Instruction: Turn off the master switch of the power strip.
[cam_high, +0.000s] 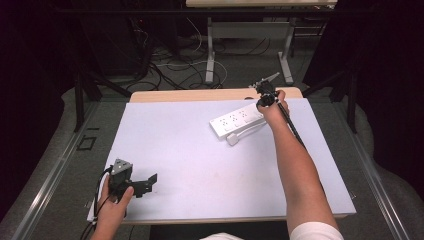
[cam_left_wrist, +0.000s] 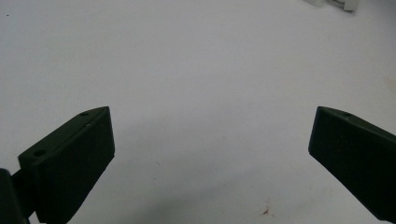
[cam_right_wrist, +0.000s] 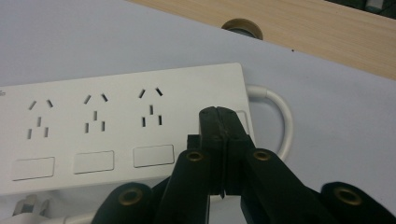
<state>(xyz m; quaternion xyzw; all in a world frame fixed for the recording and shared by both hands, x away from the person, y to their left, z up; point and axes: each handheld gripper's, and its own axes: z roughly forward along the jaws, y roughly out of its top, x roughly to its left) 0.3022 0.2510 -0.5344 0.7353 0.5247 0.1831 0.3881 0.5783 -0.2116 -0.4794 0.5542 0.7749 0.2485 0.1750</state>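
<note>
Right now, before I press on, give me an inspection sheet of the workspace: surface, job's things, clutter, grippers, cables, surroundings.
Surface: pale mat covering the table, wooden edge bare at the far side; a small brownish mark near the left gripper.
Job's things: white power strip at far right, three sockets with a switch each; its white plug lies beside it.
Clutter: nothing seen.
Grippers: left gripper open, low over bare mat, holding nothing. Right gripper shut, tips over the strip's cord end; contact cannot be told.
Cables: strip's white cord loops off its end; each gripper trails a black cable.
Surroundings: dark curtains, floor wires, another table's legs behind.
</note>
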